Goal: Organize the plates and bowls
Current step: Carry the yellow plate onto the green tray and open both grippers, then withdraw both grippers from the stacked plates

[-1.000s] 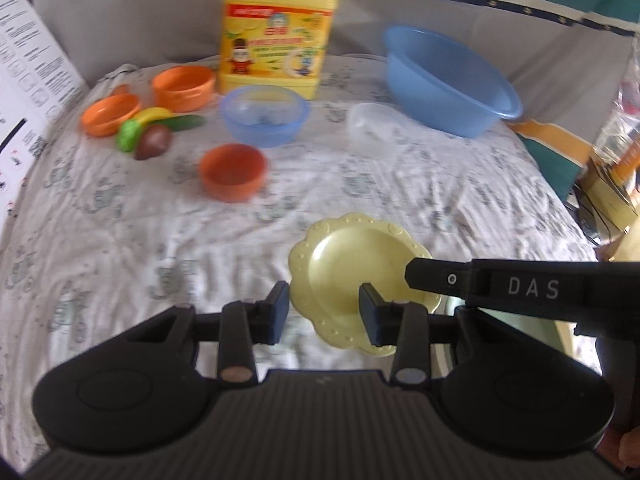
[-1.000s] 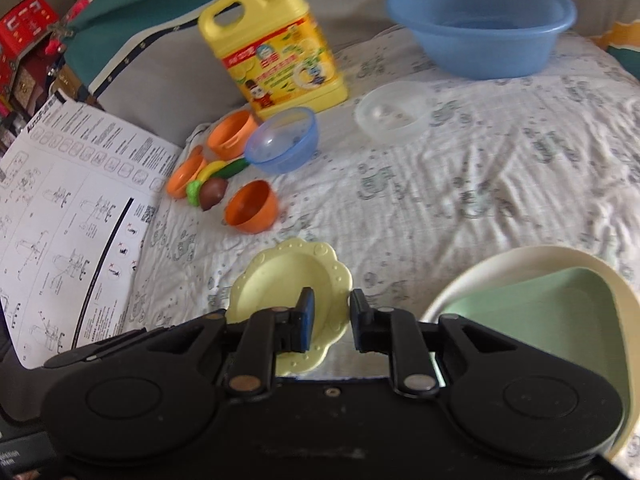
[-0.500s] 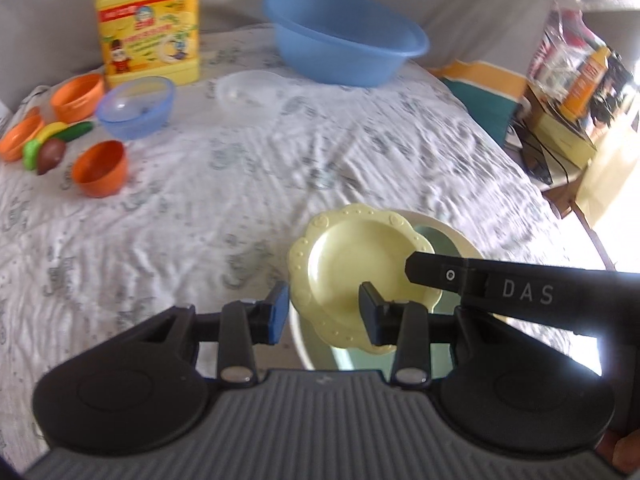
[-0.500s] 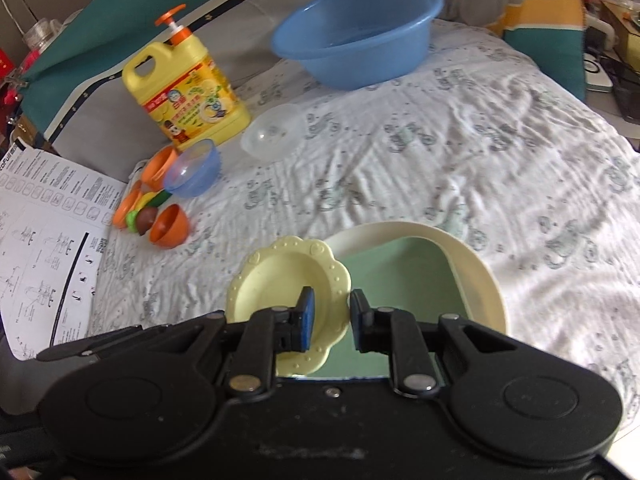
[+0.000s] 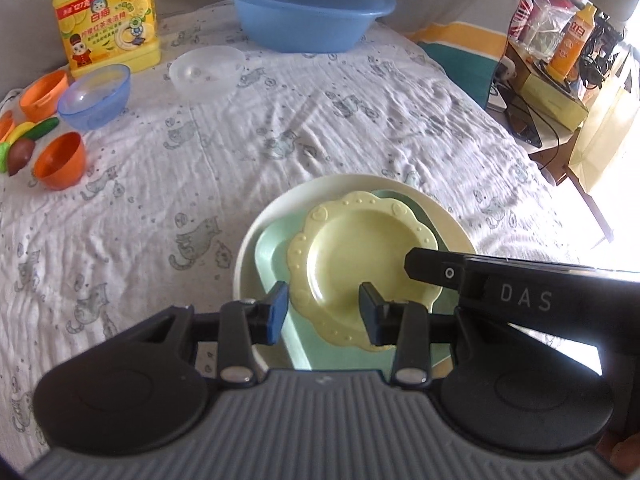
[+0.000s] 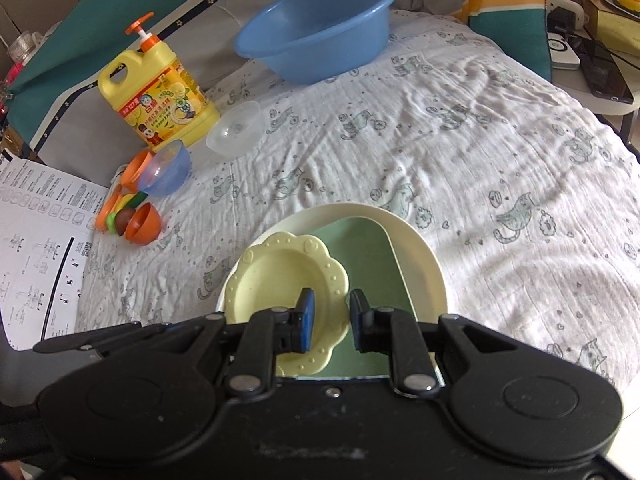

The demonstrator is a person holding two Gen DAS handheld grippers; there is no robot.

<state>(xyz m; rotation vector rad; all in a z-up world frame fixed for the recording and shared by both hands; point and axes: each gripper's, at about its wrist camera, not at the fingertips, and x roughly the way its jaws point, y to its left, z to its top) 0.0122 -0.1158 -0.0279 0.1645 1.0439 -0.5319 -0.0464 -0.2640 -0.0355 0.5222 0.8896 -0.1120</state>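
Right tongs (image 6: 330,322) pinch near rim of scalloped pale-yellow plastic plate (image 6: 280,280), over green squarish plate (image 6: 368,256) in cream round plate (image 6: 416,260), bed's near edge. Left tongs (image 5: 322,312) wide, empty, just beside.

Yellow plate (image 5: 360,256): smooth matt plastic. Basin (image 5: 308,8): glossy blue plastic. Cloth (image 5: 280,120): crinkled cotton-like, printed. Clear bowl (image 5: 206,68): frosted plastic.

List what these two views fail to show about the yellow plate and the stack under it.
- Yellow plate near rim: left view, behind the left gripper; right view, behind the right gripper.
- Whether the right jaws pinch its rim: unclear in both views.
- Whether it rests on the green plate or hangs above: neither view settles it.
- Cream plate near edge: hidden by the gripper bodies in both views.
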